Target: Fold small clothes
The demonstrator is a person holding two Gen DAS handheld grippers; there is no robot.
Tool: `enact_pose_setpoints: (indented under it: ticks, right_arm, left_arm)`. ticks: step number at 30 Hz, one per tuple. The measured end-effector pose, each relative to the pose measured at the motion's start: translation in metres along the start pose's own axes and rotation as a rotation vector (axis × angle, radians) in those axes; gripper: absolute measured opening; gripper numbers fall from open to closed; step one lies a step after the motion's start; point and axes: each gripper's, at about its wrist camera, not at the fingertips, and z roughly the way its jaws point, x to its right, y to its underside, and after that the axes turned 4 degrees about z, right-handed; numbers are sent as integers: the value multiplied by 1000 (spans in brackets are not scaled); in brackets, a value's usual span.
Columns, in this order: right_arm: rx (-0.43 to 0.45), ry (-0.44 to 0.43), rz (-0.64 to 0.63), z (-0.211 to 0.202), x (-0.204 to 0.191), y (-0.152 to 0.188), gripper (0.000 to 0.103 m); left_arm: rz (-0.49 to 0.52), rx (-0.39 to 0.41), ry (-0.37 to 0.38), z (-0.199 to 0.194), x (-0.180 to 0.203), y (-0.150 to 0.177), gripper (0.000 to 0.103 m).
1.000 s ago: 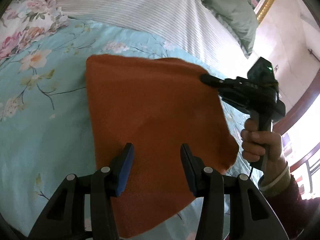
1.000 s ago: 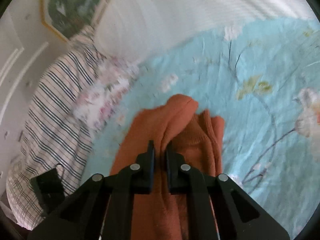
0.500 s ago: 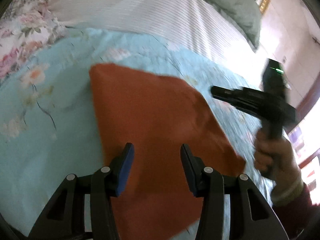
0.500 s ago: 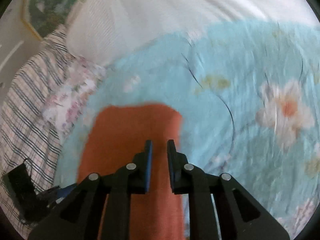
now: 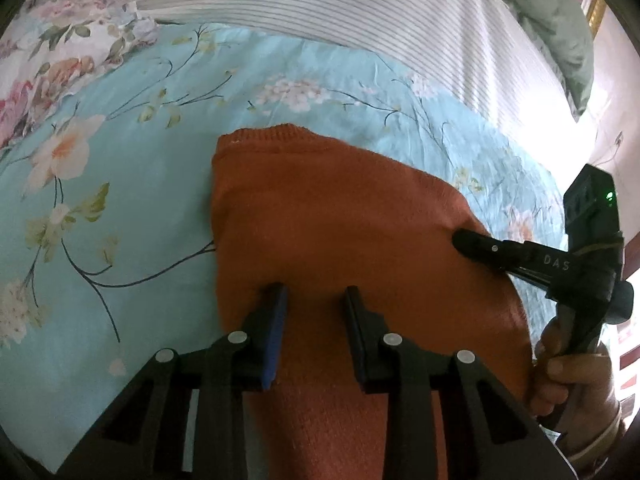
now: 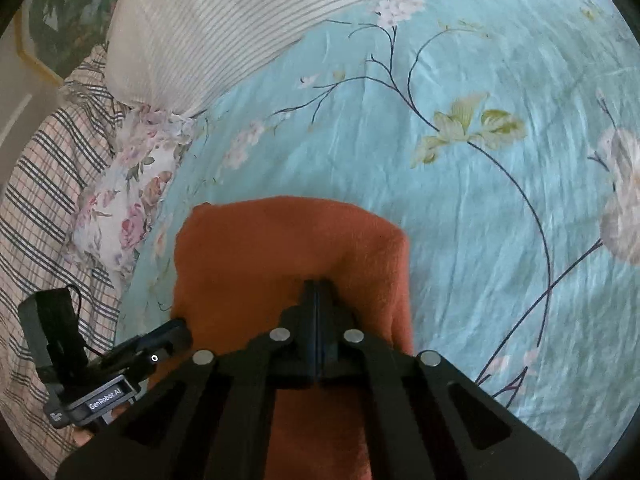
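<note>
So the orange knit (image 5: 352, 216) is lying lengthwise ahead of both jaws on the bed (image 5: 120, 208). Left gripper (image 5: 314, 300) is closing around cloth, right gripper (image 6: 316, 286) is sitting fully closed, pressing its edge.

Both wrist cameras are looking steeply down along their fingers, close over the bed (image 5: 120, 208). The left one is facing the striped pillow (image 5: 360, 12); the right one is facing across. Both are sharing the orange cloth (image 5: 340, 216) and each other's gripper.
</note>
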Motion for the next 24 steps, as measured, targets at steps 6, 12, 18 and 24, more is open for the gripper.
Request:
enact_pose_setpoints:
  ticks: [6, 12, 18, 24]
  right_arm:
    - [24, 20, -76, -32, -26, 14, 4]
    - [37, -29, -118, -80, -31, 74, 4]
    - [11, 54, -67, -76, 5, 120, 3]
    - [51, 60, -66, -82, -1, 126, 4]
  left_arm:
    - [15, 47, 37, -46, 15, 28, 29]
    - [19, 66, 67, -89, 30, 91, 30]
    - [-5, 28, 67, -88, 30, 138, 29]
    - [4, 37, 29, -87, 38, 146, 31]
